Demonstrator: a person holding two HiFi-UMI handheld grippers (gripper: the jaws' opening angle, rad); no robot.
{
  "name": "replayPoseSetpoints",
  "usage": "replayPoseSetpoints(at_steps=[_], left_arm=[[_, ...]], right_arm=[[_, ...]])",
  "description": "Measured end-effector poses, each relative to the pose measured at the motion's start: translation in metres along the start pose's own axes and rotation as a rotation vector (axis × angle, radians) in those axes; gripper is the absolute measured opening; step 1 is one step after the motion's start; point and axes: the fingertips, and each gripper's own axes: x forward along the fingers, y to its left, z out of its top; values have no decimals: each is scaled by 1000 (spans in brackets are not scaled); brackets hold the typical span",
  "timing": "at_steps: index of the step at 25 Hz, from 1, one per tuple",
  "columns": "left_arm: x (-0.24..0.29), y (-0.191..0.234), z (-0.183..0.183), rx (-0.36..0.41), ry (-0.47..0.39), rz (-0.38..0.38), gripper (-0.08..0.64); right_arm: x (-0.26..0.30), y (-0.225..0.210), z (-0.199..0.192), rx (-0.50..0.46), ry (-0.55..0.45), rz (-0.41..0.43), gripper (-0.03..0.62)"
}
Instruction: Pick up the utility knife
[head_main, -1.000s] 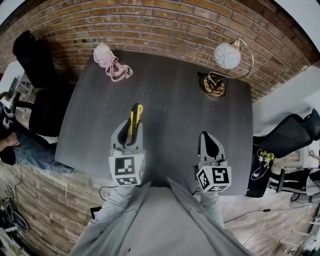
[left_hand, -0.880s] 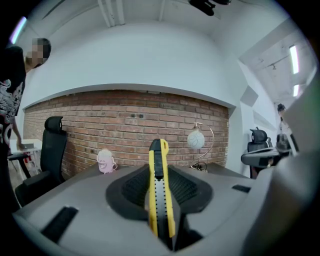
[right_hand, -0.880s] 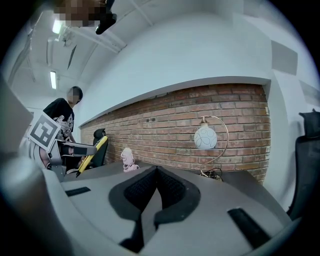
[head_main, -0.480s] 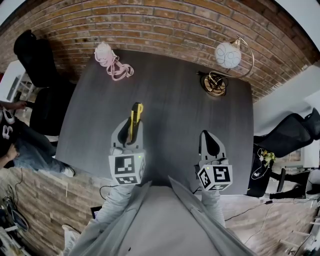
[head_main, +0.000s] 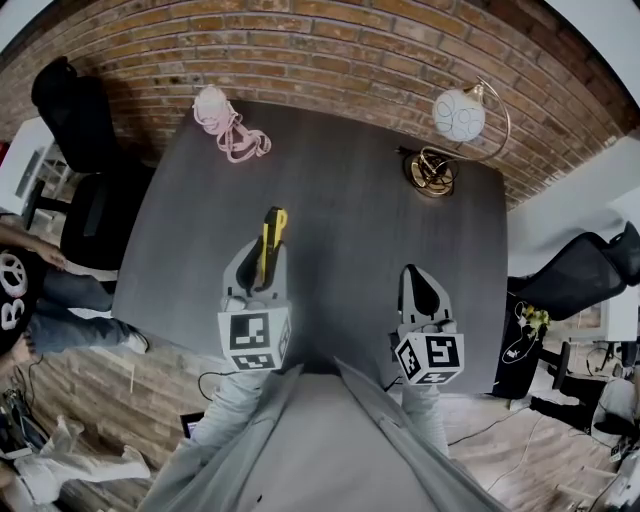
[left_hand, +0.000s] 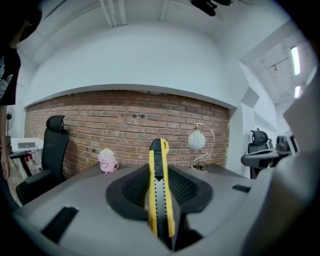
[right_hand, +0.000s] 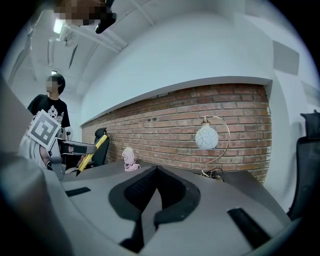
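Note:
The utility knife (head_main: 273, 222), yellow with a black slider, is clamped between the jaws of my left gripper (head_main: 262, 250), above the dark table (head_main: 350, 220). Its tip sticks out past the fingertips toward the brick wall. In the left gripper view the knife (left_hand: 159, 190) runs straight up the middle of the left gripper (left_hand: 159, 172). My right gripper (head_main: 418, 272) hovers over the table's near right part, jaws together with nothing between them. The right gripper view shows the right gripper (right_hand: 157, 170) with its tips meeting, and the held knife (right_hand: 90, 152) far to the left.
A pink mug-like object with a cord (head_main: 215, 108) sits at the table's far left corner. A globe lamp (head_main: 458, 115) on a gold base (head_main: 432, 170) stands at the far right. Black office chairs (head_main: 70, 110) (head_main: 580, 270) flank the table, and a person (head_main: 30, 290) is at the left.
Both grippers and the knife stay where they were. The person at the left of the table has shifted position.

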Motion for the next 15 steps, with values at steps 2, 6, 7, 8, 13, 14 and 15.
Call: replayPoseSetpoints(at_steps=[2,6,7,8,13,14,15], left_arm=[[0,0,0,-2,-2,0,123],[-2,1,1,-3,-3,2,123],[-2,2,1,-4,-4,3,123],[-3,2,1,-4,-4,4,123],[-6,3,1,-7,-8,6,123],[-6,3,1,-7,-8,5,123],[-6,3,1,-7,-9,5,123]], right_arm=[[0,1,0,-3,1,4,17],[1,3,1,-5,-1,11,17],[2,4,1,-6,-1,14,17],[2,5,1,-6,-2,16,17],[2,8,1,-5,-5,22,17],[2,8,1,-4,-5,21,17],[2,9,1,-3,-5,21,17]])
